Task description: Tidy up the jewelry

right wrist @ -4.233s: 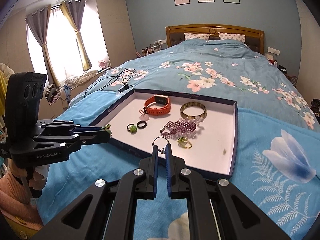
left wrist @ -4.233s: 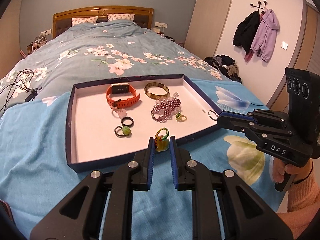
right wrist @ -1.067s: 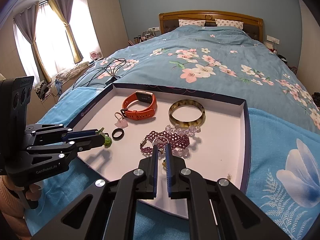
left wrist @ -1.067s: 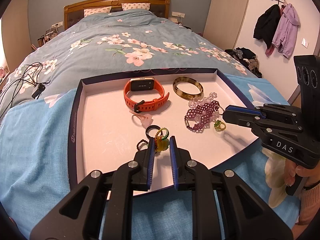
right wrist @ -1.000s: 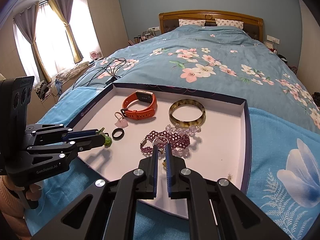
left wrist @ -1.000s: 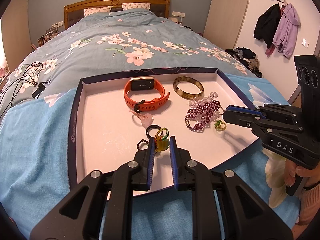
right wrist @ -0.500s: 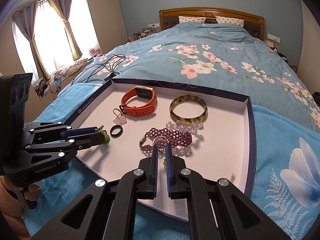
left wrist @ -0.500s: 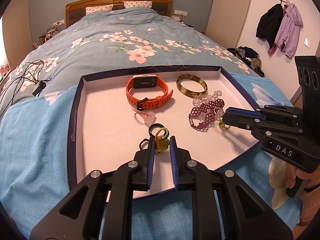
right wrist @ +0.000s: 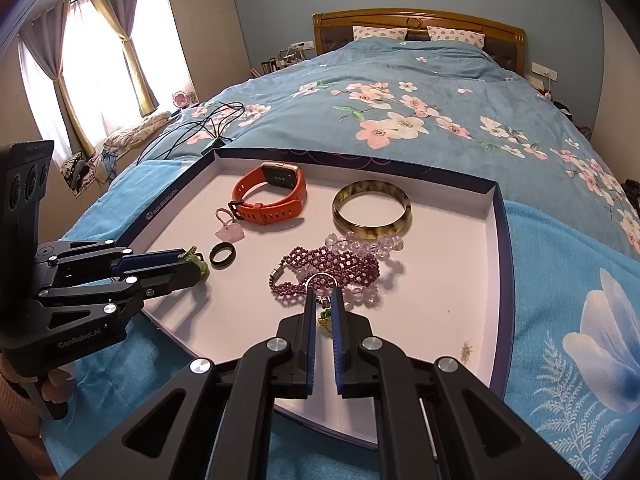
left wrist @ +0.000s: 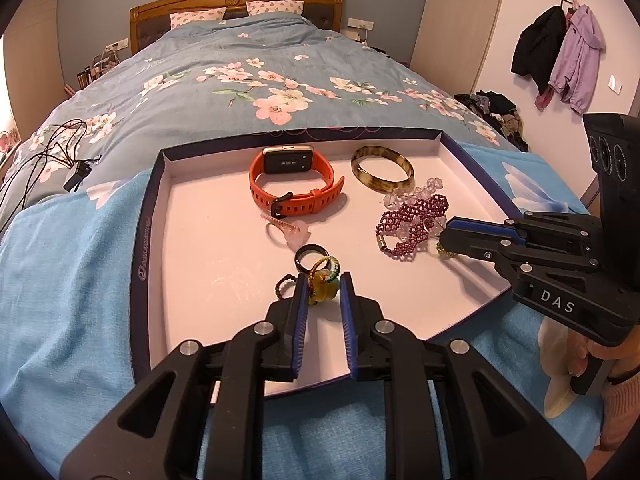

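A shallow tray [left wrist: 146, 240] with a dark blue rim [right wrist: 506, 264] lies on the bed. My left gripper [left wrist: 323, 286] is shut on a yellow-green bead ring [left wrist: 322, 284] just above the tray floor, near a black ring [left wrist: 310, 256]. In the right wrist view the left gripper [right wrist: 196, 266] comes in from the left. My right gripper [right wrist: 323, 300] is shut on a thin silver ring [right wrist: 321, 280] over the purple bead bracelet [right wrist: 328, 266]. A small green-gold ring [right wrist: 326, 318] lies under its fingers.
Also in the tray are an orange watch [left wrist: 294, 188], an amber bangle [left wrist: 382, 168], a clear bead bracelet [left wrist: 416, 196], a pink charm ring [left wrist: 290, 232] and a dark bead ring [left wrist: 284, 282]. Black cables [left wrist: 48, 152] lie on the floral quilt to the left.
Since the oldest frames both grippers have come forward from the tray's near edge to over its inside, each keeping its ring. Over the last second almost nothing has shifted.
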`<state>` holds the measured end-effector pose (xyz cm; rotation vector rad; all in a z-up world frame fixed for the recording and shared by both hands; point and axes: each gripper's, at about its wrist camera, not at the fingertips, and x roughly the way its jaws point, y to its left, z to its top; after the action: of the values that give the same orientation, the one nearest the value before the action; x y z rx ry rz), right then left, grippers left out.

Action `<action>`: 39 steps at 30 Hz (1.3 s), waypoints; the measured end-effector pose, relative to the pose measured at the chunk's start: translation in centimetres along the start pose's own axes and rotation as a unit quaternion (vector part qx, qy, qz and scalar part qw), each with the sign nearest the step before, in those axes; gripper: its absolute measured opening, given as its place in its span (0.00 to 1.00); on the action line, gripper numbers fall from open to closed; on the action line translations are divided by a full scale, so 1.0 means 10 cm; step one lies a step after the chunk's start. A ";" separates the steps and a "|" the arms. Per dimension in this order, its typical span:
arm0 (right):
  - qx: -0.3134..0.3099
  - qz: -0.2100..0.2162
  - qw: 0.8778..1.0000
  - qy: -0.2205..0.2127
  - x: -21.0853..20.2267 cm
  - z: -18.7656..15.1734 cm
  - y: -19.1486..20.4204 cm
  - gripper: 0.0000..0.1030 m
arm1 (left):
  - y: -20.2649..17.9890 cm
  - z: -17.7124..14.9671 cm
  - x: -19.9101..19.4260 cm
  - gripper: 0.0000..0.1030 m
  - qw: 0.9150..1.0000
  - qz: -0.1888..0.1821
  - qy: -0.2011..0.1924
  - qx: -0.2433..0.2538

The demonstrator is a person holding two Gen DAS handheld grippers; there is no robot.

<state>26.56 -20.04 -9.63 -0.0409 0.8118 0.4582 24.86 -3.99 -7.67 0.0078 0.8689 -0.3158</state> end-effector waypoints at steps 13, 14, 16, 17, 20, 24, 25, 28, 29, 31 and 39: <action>0.014 0.001 1.000 -0.012 -0.09 -0.05 -0.06 0.13 | -0.04 -0.03 -0.13 0.28 1.000 -0.004 -0.017 0.000; 0.015 0.001 1.000 -0.014 -0.11 -0.05 -0.06 0.17 | -0.04 -0.03 -0.15 0.29 1.000 -0.005 -0.018 0.000; 0.015 0.002 1.000 -0.019 -0.15 -0.06 -0.05 0.18 | -0.05 -0.04 -0.20 0.33 1.000 -0.005 -0.023 0.000; 0.016 0.002 1.000 -0.022 -0.18 -0.06 -0.04 0.20 | -0.06 -0.04 -0.23 0.35 1.000 -0.004 -0.026 0.001; 0.018 0.003 0.999 -0.032 -0.25 -0.09 -0.02 0.34 | -0.07 -0.06 -0.32 0.44 0.999 -0.004 -0.036 0.002; 0.025 0.002 0.999 -0.046 -0.38 -0.13 -0.01 0.47 | -0.08 -0.11 -0.46 0.59 0.999 -0.001 -0.047 -0.001; 0.027 0.001 0.998 -0.051 -0.43 -0.15 0.00 0.50 | -0.07 -0.12 -0.50 0.62 0.999 0.001 -0.052 -0.001; 0.026 -0.005 0.998 -0.064 -0.54 -0.20 0.04 0.58 | -0.06 -0.19 -0.61 0.71 0.998 0.004 -0.060 -0.004; 0.025 -0.006 0.997 -0.068 -0.57 -0.21 0.06 0.60 | -0.05 -0.22 -0.66 0.78 0.998 0.007 -0.066 -0.007; 0.025 -0.013 0.996 -0.080 -0.65 -0.24 0.07 0.67 | -0.04 -0.28 -0.75 0.83 0.997 0.011 -0.075 -0.010; 0.019 -0.038 0.991 -0.126 -0.91 -0.45 0.21 0.90 | 0.00 -0.53 -1.15 0.94 0.991 0.028 -0.130 -0.028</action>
<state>17.16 -22.49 -6.05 0.0209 0.5674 0.3667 13.91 -0.16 -2.47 -0.0592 0.6181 -0.2337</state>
